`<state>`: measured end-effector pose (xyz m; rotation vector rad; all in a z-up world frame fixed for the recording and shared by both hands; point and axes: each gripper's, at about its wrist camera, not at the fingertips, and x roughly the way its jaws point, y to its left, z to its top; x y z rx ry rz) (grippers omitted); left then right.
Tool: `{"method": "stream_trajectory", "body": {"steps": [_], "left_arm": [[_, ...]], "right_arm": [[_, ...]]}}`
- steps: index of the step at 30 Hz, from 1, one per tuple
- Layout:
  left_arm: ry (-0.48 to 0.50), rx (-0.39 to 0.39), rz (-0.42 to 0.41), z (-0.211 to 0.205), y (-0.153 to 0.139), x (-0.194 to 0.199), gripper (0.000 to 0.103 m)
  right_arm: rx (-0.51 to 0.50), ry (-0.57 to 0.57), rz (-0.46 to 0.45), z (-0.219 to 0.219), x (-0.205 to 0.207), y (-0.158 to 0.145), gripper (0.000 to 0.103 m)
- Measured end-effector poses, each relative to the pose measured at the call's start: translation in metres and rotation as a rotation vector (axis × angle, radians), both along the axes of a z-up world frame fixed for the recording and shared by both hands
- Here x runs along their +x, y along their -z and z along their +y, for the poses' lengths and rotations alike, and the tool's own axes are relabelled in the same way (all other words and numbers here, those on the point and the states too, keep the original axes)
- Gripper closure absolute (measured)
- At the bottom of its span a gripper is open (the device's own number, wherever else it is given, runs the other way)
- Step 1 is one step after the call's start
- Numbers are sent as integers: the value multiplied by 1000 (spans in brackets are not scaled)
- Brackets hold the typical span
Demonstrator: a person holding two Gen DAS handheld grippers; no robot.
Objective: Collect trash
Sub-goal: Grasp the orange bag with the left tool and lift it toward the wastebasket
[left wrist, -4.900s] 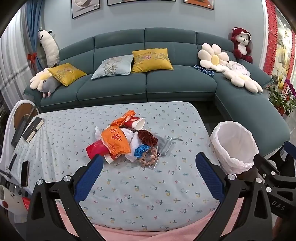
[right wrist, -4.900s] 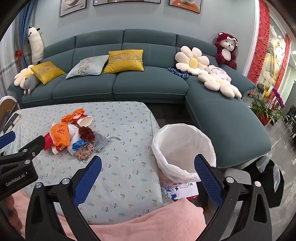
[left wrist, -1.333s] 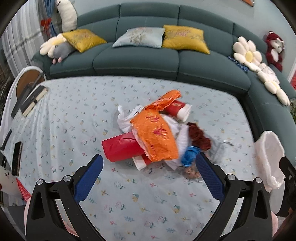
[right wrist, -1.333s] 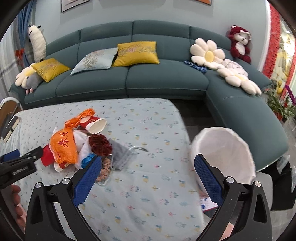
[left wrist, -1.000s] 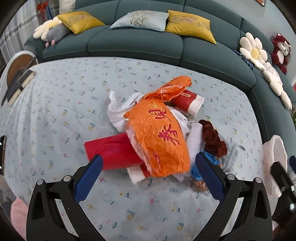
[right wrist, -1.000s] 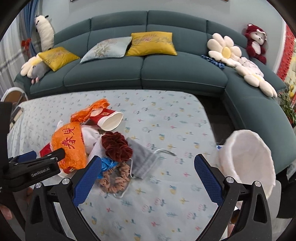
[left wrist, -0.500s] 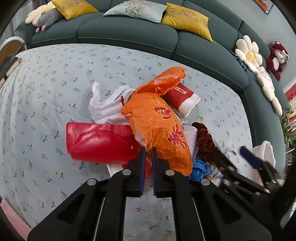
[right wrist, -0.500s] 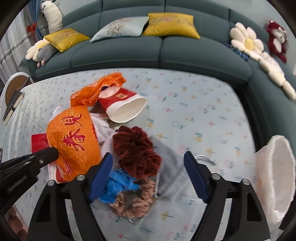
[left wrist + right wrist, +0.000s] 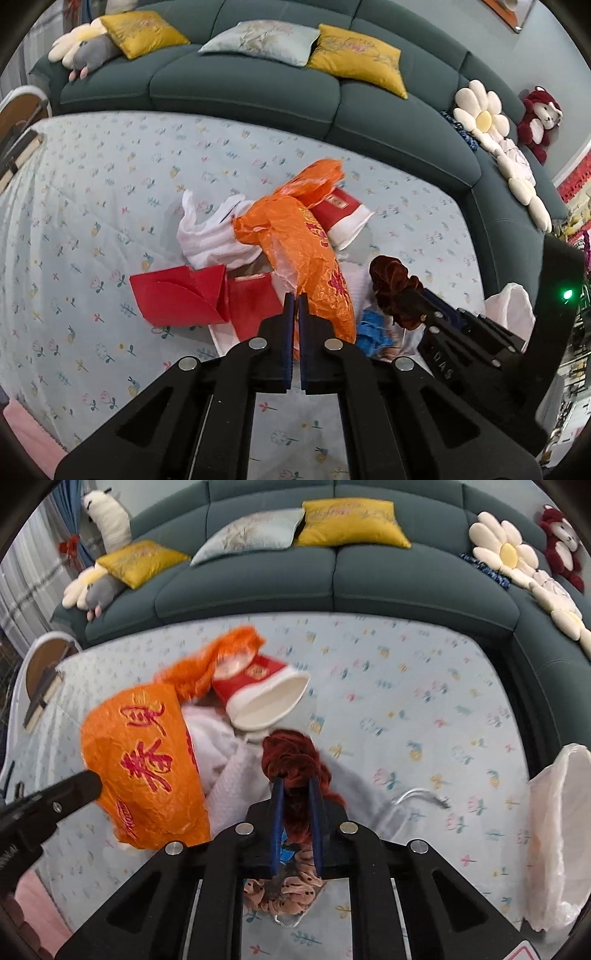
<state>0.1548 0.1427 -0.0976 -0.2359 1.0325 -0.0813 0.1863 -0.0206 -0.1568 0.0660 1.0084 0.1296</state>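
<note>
Both grippers have dropped from a wide hover onto the heap of rubbish in the middle of the floral pale-blue covered counter (image 9: 110, 206), and their fingers have come together. That tells me I am at the first pick of the collecting job, with nothing in the bin yet as far as I can see.

Working down in size: the white-lined waste bin (image 9: 550, 834) stands off the counter's right edge, well apart from the heap. The crinkled orange plastic bag (image 9: 144, 768) is the largest piece of trash; it carries big red Chinese characters and a small red oval logo near its lower edge that I cannot read. My left gripper (image 9: 296, 301) is clenched, its blue fingers (image 9: 289, 321) pressed together at the bag's lower edge; from this angle I think they pinch a fold of the film, but I cannot be sure. Beside it lie a folded red paper envelope (image 9: 177, 299) and crumpled white tissue (image 9: 210, 240).

A red-and-white paper cup (image 9: 266, 694) lies on its side with a gold character on its band. My right gripper (image 9: 295, 786) is closing on the dark red velvet scrunchie (image 9: 291, 757), which sits between its fingers, bunched up. A peach dotted scrunchie (image 9: 280, 890) lies under that gripper, touching the counter. Its body reads "DAS" in the left view.
</note>
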Motion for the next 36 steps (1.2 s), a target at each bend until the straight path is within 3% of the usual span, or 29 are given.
{"method": "stream_trajectory", "body": {"steps": [5, 20, 27, 36], "left_arm": [[36, -10, -63, -18, -32, -10, 102], [232, -37, -223, -118, -117, -40, 102], [335, -48, -248, -172, -133, -48, 102], [474, -84, -240, -249, -136, -54, 102]], "right_arm": [[25, 44, -66, -24, -11, -36, 97], [-22, 161, -266, -122, -66, -134, 99], [-39, 260, -310, -187, -92, -159, 99], [-50, 380, -314, -261, -112, -165, 99]]}}
